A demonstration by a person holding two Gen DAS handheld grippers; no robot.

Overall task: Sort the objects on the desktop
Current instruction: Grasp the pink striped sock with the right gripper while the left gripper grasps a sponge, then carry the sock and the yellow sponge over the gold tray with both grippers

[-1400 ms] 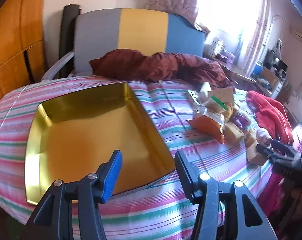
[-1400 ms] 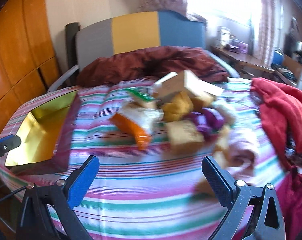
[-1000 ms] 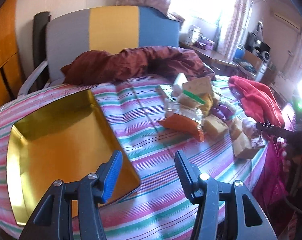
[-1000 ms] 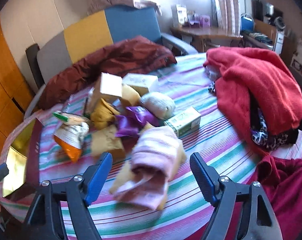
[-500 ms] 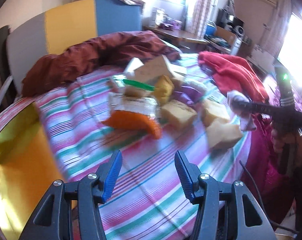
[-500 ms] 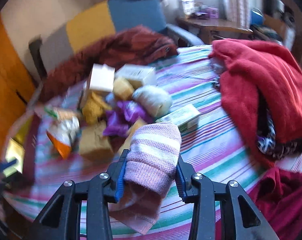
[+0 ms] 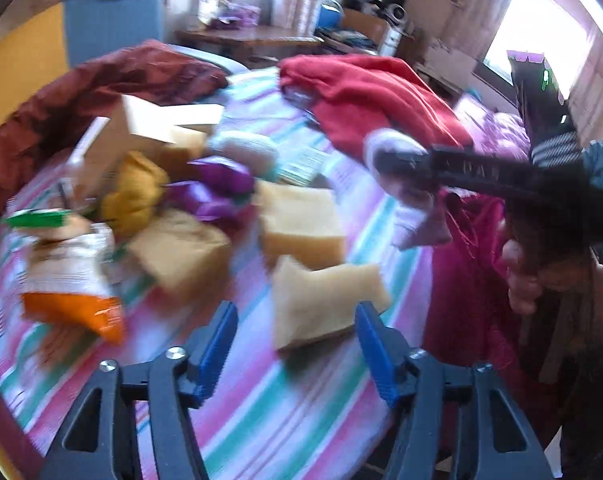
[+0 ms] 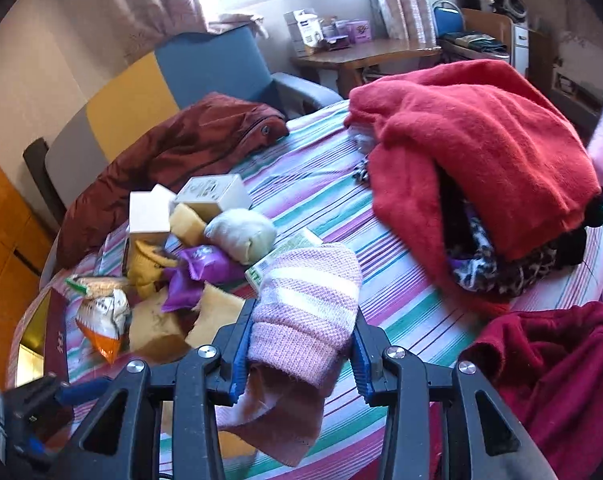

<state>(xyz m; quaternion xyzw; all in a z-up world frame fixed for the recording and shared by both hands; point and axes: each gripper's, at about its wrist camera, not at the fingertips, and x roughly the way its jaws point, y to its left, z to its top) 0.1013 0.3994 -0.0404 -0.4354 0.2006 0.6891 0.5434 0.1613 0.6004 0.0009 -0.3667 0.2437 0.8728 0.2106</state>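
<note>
Right claw [image 8: 301,354]: clamped on the pink striped knit sock [image 8: 307,300], pads pressing both its sides; the sock hangs just above the near part of the tabletop [image 8: 401,280].
Left claw [image 7: 295,344]: jaws opening, nothing between them, over the striped cloth just short of the nearest sponge [image 7: 325,300].
Yellow sponges: three plain in the left wrist view, near the pile's right side; others blurred.
Snack bag [image 7: 67,276]: one, white and orange, left of the pile.
Purple wrappers [image 8: 199,270]: one crumpled cluster mid-pile.
Boxes: two pale ones [image 8: 215,192] at the far side, one flat green-printed box [image 8: 283,254] behind the sock.
Around: red blanket [image 8: 473,152] far right, maroon jacket [image 8: 173,160] far left, gold tray [image 8: 31,340] at the left edge.
</note>
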